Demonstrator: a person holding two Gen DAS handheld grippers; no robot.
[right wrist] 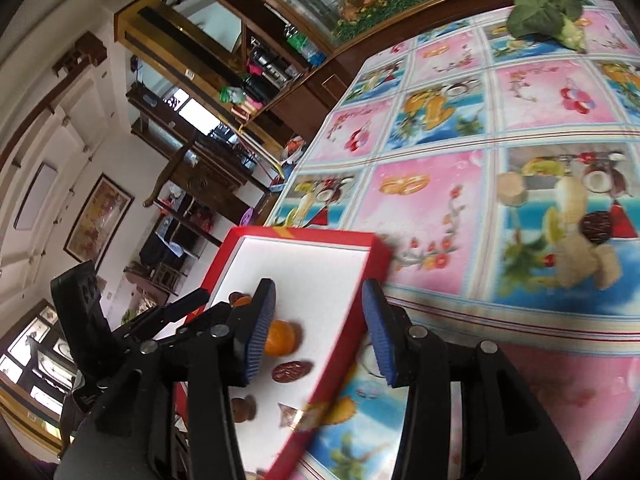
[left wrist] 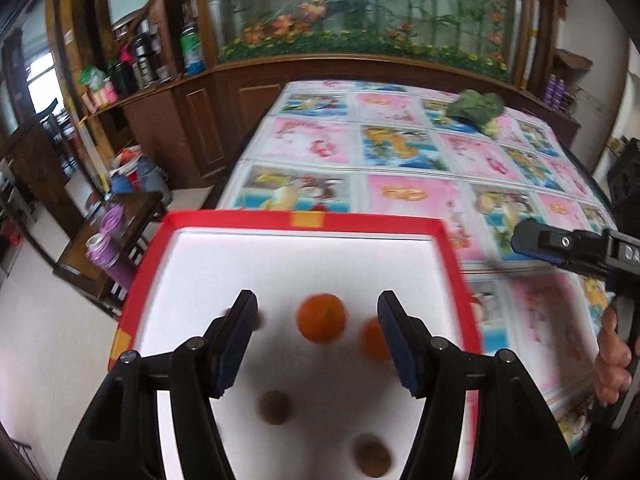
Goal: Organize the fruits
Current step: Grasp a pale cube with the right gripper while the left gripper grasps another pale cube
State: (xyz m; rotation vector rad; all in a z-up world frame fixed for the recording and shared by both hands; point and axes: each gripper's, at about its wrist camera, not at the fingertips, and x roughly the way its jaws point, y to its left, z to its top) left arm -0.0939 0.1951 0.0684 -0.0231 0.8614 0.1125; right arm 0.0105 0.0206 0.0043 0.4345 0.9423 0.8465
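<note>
A red box with a white inside [left wrist: 452, 256] lies at the table's near left corner. In it are two oranges [left wrist: 321, 318] [left wrist: 375, 339] and two brown round fruits [left wrist: 275, 407] [left wrist: 373, 460]. My left gripper [left wrist: 316, 340] is open and empty, hovering over the box above the fruits. In the right wrist view the box [right wrist: 352, 344] holds an orange [right wrist: 281, 338], a dark red fruit [right wrist: 291, 371] and a brown one [right wrist: 242, 409]. My right gripper [right wrist: 320, 332] is open and empty, its jaws either side of the box's right wall; it also shows in the left wrist view [left wrist: 536, 242].
The table wears a bright fruit-print cloth [left wrist: 400, 148]. A green leafy vegetable [left wrist: 476, 110] [right wrist: 548, 12] lies at the far right. A wooden cabinet with an aquarium [left wrist: 360, 12] stands behind the table. A small side table with purple bottles [left wrist: 108, 236] is to the left.
</note>
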